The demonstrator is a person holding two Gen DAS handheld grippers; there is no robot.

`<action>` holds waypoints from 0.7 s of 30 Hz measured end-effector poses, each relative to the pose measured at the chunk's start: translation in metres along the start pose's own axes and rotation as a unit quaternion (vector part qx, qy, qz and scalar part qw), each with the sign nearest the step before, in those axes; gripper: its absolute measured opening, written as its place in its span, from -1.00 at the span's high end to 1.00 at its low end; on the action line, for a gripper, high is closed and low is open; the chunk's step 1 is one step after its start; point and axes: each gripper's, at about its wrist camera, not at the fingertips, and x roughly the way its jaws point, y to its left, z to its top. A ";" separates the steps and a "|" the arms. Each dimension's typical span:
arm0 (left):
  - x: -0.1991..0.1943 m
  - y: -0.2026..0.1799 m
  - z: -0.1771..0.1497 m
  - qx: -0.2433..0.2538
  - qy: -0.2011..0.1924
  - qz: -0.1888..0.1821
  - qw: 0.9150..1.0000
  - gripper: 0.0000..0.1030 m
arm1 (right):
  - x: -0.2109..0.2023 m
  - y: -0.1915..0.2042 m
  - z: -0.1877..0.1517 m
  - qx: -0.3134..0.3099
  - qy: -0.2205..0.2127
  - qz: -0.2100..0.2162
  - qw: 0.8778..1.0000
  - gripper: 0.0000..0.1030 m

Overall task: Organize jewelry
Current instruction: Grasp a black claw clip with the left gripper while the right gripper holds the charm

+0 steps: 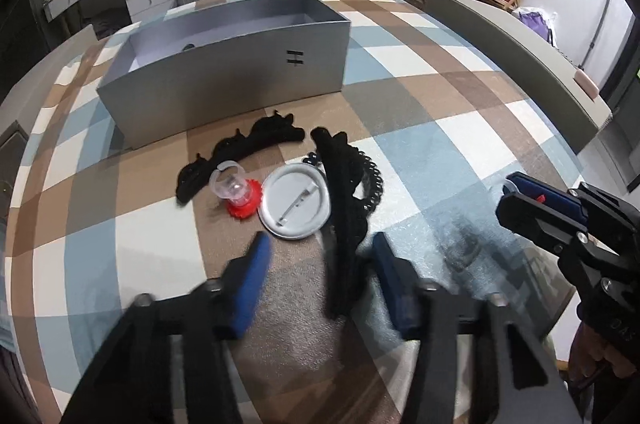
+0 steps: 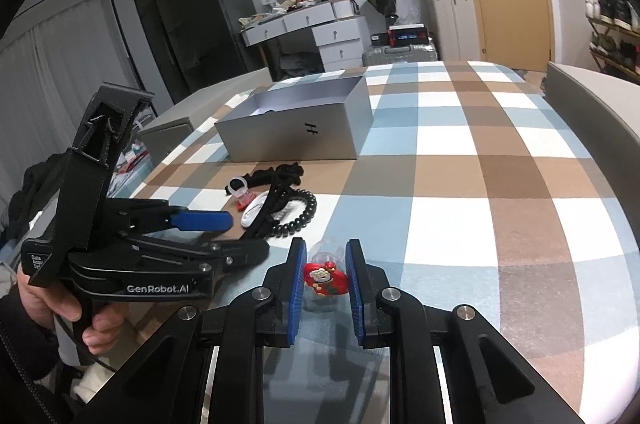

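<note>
I am holding my left gripper [image 1: 320,256] with jaws spread wide around a black headband [image 1: 346,208]; my right gripper [image 2: 325,274] is pinching a red ring [image 2: 325,278].

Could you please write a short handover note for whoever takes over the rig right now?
Right gripper: shut on the red Santa ring, above the checked cloth.
Left gripper: open, straddling the end of one black headband.
On the cloth before the grey box: second black headband, red-based ring, pin badge, black spiral tie.
Done: one dark item in the box.
Left: the rest.
</note>
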 end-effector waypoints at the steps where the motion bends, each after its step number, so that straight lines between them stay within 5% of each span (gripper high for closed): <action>1: 0.000 0.000 0.000 0.000 0.001 -0.006 1.000 0.41 | 0.000 0.000 0.000 0.000 0.000 0.000 1.000 0.63; 7: -0.002 0.000 -0.002 0.004 -0.004 -0.022 1.000 0.70 | -0.001 -0.002 0.000 0.010 0.001 -0.002 1.000 0.63; 21: -0.010 -0.004 -0.002 0.021 -0.024 -0.030 0.999 0.71 | -0.001 0.002 0.002 0.007 0.006 -0.008 1.000 0.63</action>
